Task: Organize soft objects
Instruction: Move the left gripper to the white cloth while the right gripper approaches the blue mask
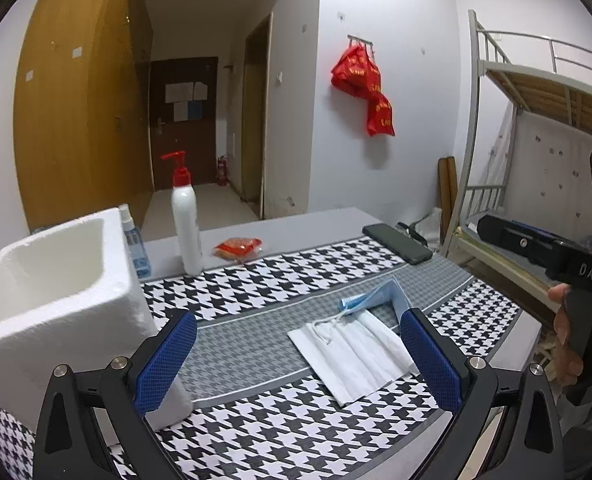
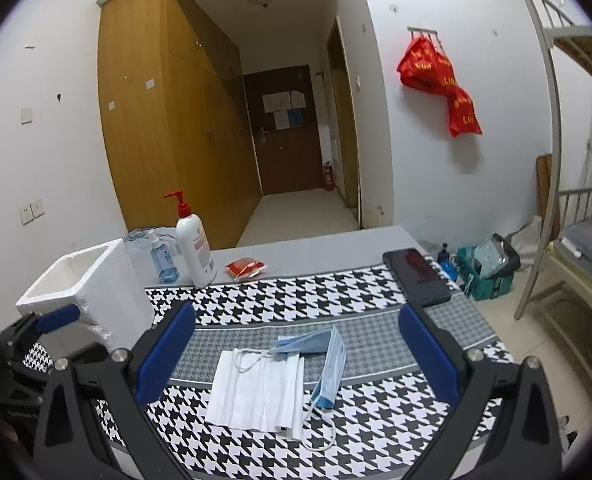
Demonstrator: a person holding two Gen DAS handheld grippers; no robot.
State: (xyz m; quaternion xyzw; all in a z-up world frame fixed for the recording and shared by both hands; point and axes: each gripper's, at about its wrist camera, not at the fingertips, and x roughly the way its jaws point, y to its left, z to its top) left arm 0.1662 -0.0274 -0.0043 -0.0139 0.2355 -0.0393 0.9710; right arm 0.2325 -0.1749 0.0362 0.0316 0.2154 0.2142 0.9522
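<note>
A white face mask (image 1: 352, 356) (image 2: 255, 392) lies flat on the houndstooth table mat (image 1: 279, 432) (image 2: 376, 420). A blue face mask (image 1: 380, 296) (image 2: 328, 360) lies folded and partly on top of it. A white foam box (image 1: 51, 296) (image 2: 83, 284) stands open-topped at the left. My left gripper (image 1: 296, 360) is open and empty, above the mat, with the white mask between its fingers. My right gripper (image 2: 296, 352) is open and empty, hovering over both masks; its body shows at the right of the left wrist view (image 1: 568, 264).
A white pump bottle (image 1: 185, 220) (image 2: 193, 248), a small blue spray bottle (image 1: 135, 244) (image 2: 161, 258) and a red packet (image 1: 237, 247) (image 2: 245, 269) stand at the back. A black phone (image 1: 398, 243) (image 2: 420, 276) lies back right. A bunk bed (image 1: 536, 120) stands right.
</note>
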